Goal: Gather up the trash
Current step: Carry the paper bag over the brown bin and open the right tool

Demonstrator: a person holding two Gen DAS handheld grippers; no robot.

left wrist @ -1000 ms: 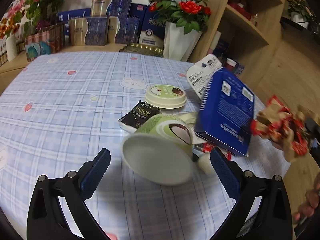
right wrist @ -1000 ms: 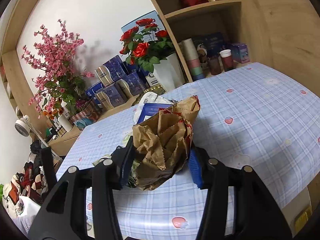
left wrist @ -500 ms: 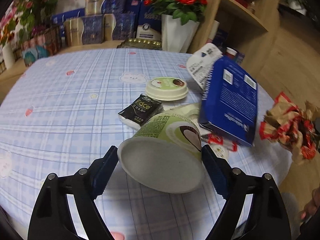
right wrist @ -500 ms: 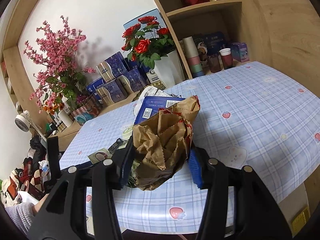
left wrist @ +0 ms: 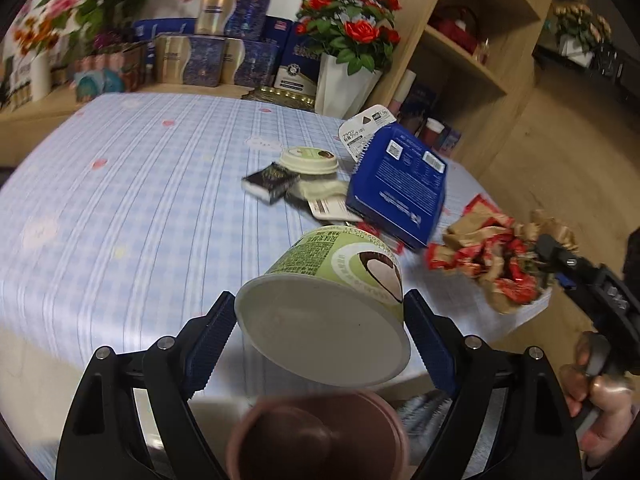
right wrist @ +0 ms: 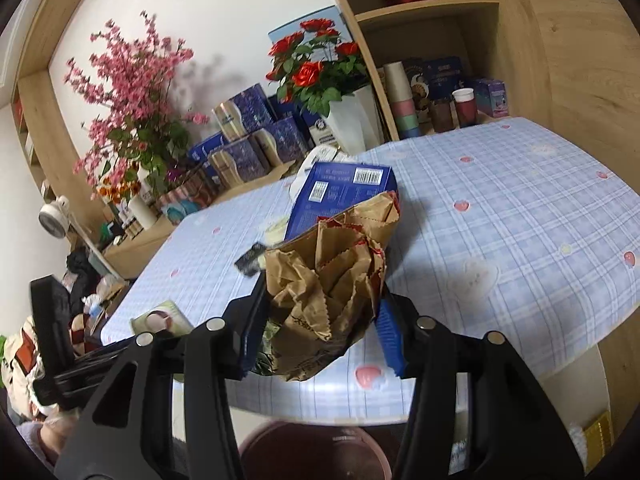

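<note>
We see a lived-in home room: a table (right wrist: 520, 216) under a checked cloth, wooden shelves (right wrist: 428, 8), potted roses (right wrist: 320, 68) and stacked gift boxes (left wrist: 216, 60).

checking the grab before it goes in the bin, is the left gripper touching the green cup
Touching. The left wrist view shows the left gripper with both blue pads pressed against the green cup sides.

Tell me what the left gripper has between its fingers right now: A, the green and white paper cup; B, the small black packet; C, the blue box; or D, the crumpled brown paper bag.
A: in the left wrist view the green and white paper cup sits clamped between the left gripper pads, above the brown bin.
</note>
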